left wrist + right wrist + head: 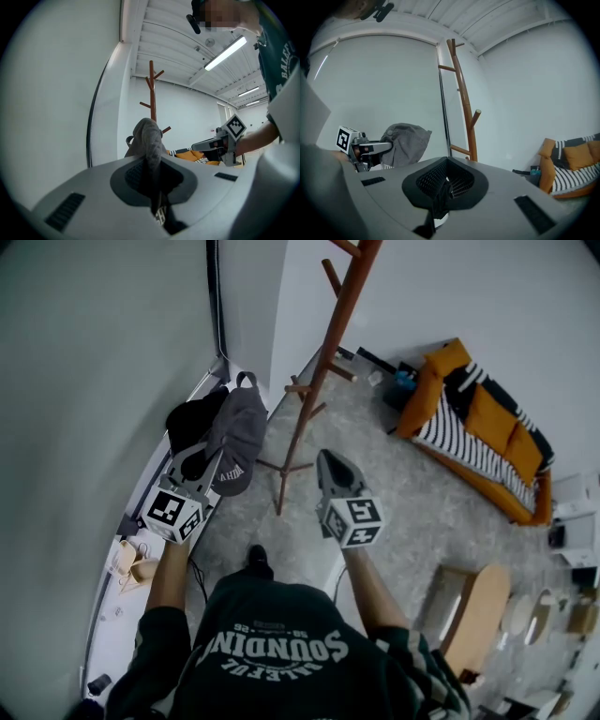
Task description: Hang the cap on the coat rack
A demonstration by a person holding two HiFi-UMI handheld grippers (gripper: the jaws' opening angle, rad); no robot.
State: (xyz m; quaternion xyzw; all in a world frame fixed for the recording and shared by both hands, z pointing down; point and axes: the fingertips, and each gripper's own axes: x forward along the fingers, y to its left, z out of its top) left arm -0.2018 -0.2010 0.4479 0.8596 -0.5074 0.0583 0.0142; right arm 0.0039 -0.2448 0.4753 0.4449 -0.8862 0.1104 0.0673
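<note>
A grey cap (pixel 239 432) hangs from my left gripper (pixel 208 463), which is shut on its fabric. In the left gripper view the cap (pixel 147 140) rises from between the jaws and hides the rack's lower part. The brown wooden coat rack (pixel 323 362) stands just right of the cap, its pegs bare. In the right gripper view the cap (pixel 407 143) is left of the rack (pixel 465 101), apart from it. My right gripper (pixel 328 463) is shut with nothing in it, in front of the rack's base.
An orange sofa with striped cushions (pixel 487 432) stands at the right wall. Wooden furniture (pixel 473 615) sits at the lower right. A white ledge with small items (pixel 131 563) runs along the left wall. Grey floor surrounds the rack's feet (pixel 281 470).
</note>
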